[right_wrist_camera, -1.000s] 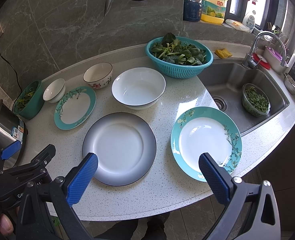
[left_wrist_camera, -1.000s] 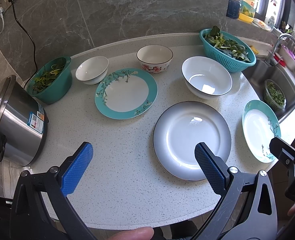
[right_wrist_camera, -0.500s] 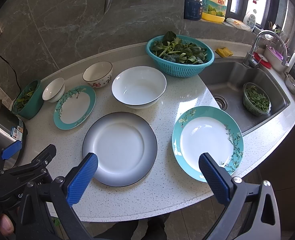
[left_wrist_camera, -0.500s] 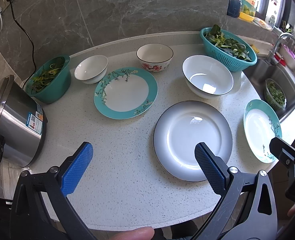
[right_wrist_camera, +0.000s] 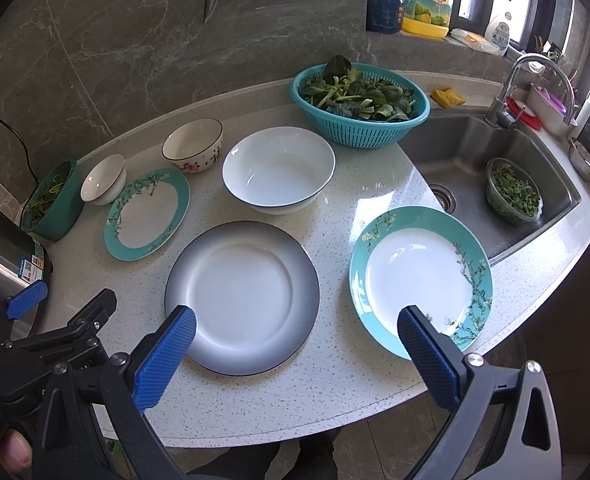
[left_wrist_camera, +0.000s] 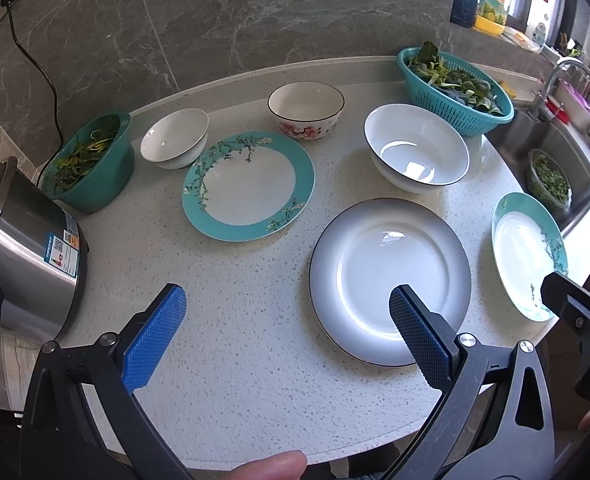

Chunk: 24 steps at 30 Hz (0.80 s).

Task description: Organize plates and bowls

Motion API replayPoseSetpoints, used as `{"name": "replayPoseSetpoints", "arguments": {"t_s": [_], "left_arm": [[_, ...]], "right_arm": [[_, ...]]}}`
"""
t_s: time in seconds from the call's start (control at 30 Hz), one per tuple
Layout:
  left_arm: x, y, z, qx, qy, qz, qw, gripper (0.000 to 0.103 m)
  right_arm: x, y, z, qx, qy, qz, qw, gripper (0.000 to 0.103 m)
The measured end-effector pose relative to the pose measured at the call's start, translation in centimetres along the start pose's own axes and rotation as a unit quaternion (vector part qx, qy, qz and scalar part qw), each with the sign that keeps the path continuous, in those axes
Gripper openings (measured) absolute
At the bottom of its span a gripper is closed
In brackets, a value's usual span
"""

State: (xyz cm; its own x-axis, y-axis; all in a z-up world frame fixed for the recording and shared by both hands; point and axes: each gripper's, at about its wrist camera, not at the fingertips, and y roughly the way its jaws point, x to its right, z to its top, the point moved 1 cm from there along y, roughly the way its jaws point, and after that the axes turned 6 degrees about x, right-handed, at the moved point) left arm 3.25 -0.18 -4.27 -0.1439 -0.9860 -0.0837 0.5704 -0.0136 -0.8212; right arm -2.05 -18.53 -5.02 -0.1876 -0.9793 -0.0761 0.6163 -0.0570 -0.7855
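On the speckled counter lie a grey-rimmed white plate (left_wrist_camera: pixel 389 288) (right_wrist_camera: pixel 242 296), a teal floral plate on the left (left_wrist_camera: pixel 248 191) (right_wrist_camera: pixel 147 213) and a second teal floral plate by the sink (right_wrist_camera: pixel 420 278) (left_wrist_camera: pixel 527 254). Behind them stand a large white bowl (left_wrist_camera: pixel 416 147) (right_wrist_camera: pixel 278 169), a flowered bowl (left_wrist_camera: pixel 305 110) (right_wrist_camera: pixel 193 150) and a small white bowl (left_wrist_camera: pixel 174 137) (right_wrist_camera: pixel 103 179). My left gripper (left_wrist_camera: pixel 285 332) is open and empty above the near counter. My right gripper (right_wrist_camera: pixel 297 354) is open and empty, near the front edge between the grey plate and the right teal plate.
A steel cooker (left_wrist_camera: pixel 19 256) stands at the left. A teal bowl of scraps (left_wrist_camera: pixel 91 160) is beside it. A teal basket of greens (right_wrist_camera: pixel 359 102) sits at the back by the sink (right_wrist_camera: pixel 495 160), which holds a container of greens (right_wrist_camera: pixel 513 192). The counter edge (right_wrist_camera: pixel 335 412) curves close in front.
Both views have shifted only slightly; the dishes sit a touch lower in view. Both grippers stay open and empty. No dish has moved.
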Motion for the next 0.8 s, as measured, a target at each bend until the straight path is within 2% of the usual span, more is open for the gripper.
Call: {"name": "replayPoseSetpoints", "arguments": {"t_s": [0.13, 0.23, 0.33, 0.4, 0.43, 0.5, 0.53, 0.6, 0.63, 0.7, 0.8], "left_arm": [[-1.0, 2.2, -1.1, -0.023, 0.001, -0.040, 0.9990, 0.103], [-2.9, 4.1, -2.9, -0.031, -0.012, -0.090, 0.9954, 0.103], [-4.6, 6.5, -4.4, -0.051, -0.029, -0.160, 0.9854, 0.103], [-4.9, 7.7, -4.9, -0.051, -0.015, -0.194, 0.9796, 0.103], [-4.9, 8.2, -5.1, -0.039, 0.000, -0.200, 0.9791, 0.103], [-4.8, 9.1, -5.5, -0.040, 0.019, -0.203, 0.9782, 0.103], [-4.7, 10.2, -5.6, -0.067, 0.024, -0.207, 0.9757, 0.103], [-5.0, 12.3, -5.5, -0.122, 0.001, -0.205, 0.9710, 0.103], [-5.5, 13.0, -5.3, -0.125, -0.021, -0.213, 0.9688, 0.103], [-5.7, 14.1, -4.8, -0.120, -0.027, -0.226, 0.9663, 0.103], [-5.1, 16.2, -4.5, -0.139, -0.022, -0.224, 0.9645, 0.101]], "right_arm": [[0.3, 1.1, -0.6, -0.025, 0.024, 0.055, 0.998, 0.103], [1.1, 2.4, -2.1, -0.051, 0.057, 0.097, 0.992, 0.103], [2.6, 4.3, -4.8, -0.084, 0.117, 0.157, 0.977, 0.103], [3.6, 5.5, -6.7, -0.092, 0.165, 0.196, 0.962, 0.097], [4.0, 5.9, -7.5, -0.092, 0.187, 0.211, 0.955, 0.092], [4.8, 6.3, -8.7, -0.071, 0.224, 0.254, 0.938, 0.092], [5.0, 6.3, -8.9, -0.060, 0.235, 0.274, 0.931, 0.092], [5.3, 6.6, -9.5, -0.038, 0.263, 0.333, 0.905, 0.092], [5.4, 7.0, -9.6, -0.033, 0.272, 0.353, 0.895, 0.092], [5.8, 7.7, -9.9, -0.029, 0.276, 0.362, 0.890, 0.092], [6.6, 9.1, -10.2, -0.032, 0.272, 0.356, 0.893, 0.092]]}}
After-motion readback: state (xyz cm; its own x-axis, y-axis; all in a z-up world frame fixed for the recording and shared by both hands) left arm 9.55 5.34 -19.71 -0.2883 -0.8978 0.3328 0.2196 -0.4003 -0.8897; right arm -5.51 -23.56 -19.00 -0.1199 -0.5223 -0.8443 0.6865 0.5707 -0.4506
